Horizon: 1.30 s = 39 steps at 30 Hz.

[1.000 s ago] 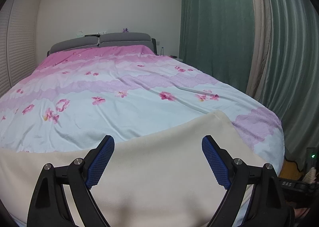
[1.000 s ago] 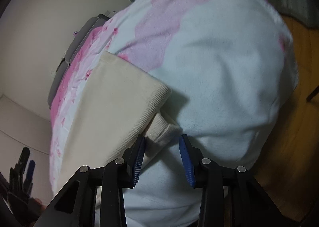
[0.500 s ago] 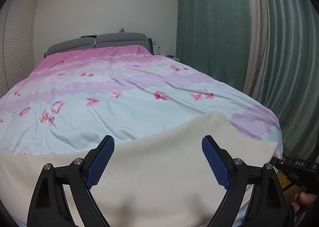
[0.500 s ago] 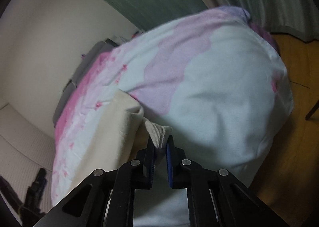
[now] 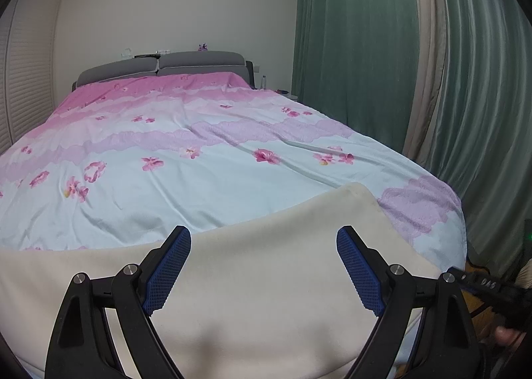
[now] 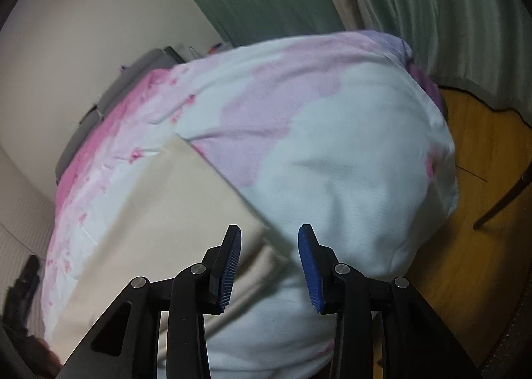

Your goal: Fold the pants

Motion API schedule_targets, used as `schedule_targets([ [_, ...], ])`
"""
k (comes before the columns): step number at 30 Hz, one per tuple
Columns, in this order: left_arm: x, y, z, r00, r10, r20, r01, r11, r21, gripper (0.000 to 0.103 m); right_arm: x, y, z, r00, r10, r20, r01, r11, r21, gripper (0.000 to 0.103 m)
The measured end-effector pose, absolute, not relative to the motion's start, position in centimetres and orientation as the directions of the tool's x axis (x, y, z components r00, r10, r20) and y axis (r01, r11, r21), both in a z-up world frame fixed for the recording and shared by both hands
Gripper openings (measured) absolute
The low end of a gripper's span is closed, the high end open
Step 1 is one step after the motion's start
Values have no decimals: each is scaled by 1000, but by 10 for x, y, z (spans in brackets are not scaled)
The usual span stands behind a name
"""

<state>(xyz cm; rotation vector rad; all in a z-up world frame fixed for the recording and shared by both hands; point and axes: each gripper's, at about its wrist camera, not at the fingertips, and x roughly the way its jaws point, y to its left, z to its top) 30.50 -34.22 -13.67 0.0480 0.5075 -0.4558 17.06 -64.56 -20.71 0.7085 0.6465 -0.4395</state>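
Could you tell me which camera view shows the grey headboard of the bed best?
The left wrist view: the headboard sits upright, sharp and whole behind the pink bedspread. The right wrist view shows it only tilted, blurred and small at the frame's left.

Cream pants point(image 5: 259, 279) run past the bottom edge; headboard trinkets point(image 5: 202, 46) unreadable.

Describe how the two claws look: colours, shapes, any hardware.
Both match. The left claw and right claw have black plastic arms with triangular cut-outs, silver round pivot bolts, and long blue pads with a fine gridded texture. No cables or sleeves show on either.
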Motion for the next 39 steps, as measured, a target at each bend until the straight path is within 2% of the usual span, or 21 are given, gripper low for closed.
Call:
schedule_targets([
  [9,305,-335,-137,786,-385,-483,411,910,-57,90,197,-634,-242,722,21,-692,544,602,585,37],
  [10,307,-334,-137,788,-381,-484,406,912,-57,90,198,-633,-244,727,14,-687,543,600,587,33],
  [11,307,-333,-138,788,-375,-488,400,915,-57,90,200,-632,-244,729,10,-684,542,601,587,19],
  [12,308,-333,-139,788,-372,-491,397,916,-58,90,200,-631,-244,731,11,-682,541,599,590,11],
  [19,302,-330,-144,777,-376,-505,403,913,-61,90,163,-626,-227,751,-39,-659,552,586,594,2],
  [22,298,-331,-148,766,-382,-516,415,908,-57,90,153,-635,-235,741,-41,-671,574,558,599,2],
  [25,295,-331,-151,758,-383,-529,421,906,-53,90,160,-640,-256,743,72,-665,555,487,674,3],
  [28,293,-326,-149,764,-378,-522,415,908,-49,90,163,-629,-246,755,57,-653,532,529,661,4],
  [30,292,-319,-146,772,-370,-517,409,912,-42,90,169,-615,-235,754,52,-655,514,574,637,11],
  [32,291,-308,-144,778,-357,-516,397,917,-37,90,175,-600,-227,751,55,-658,493,617,614,25],
  [36,287,-273,-140,794,-326,-514,364,931,-28,90,184,-557,-208,745,63,-664,420,730,540,30],
  [39,280,-235,-141,805,-287,-520,329,944,-13,90,193,-514,-191,739,75,-670,328,828,455,37],
])
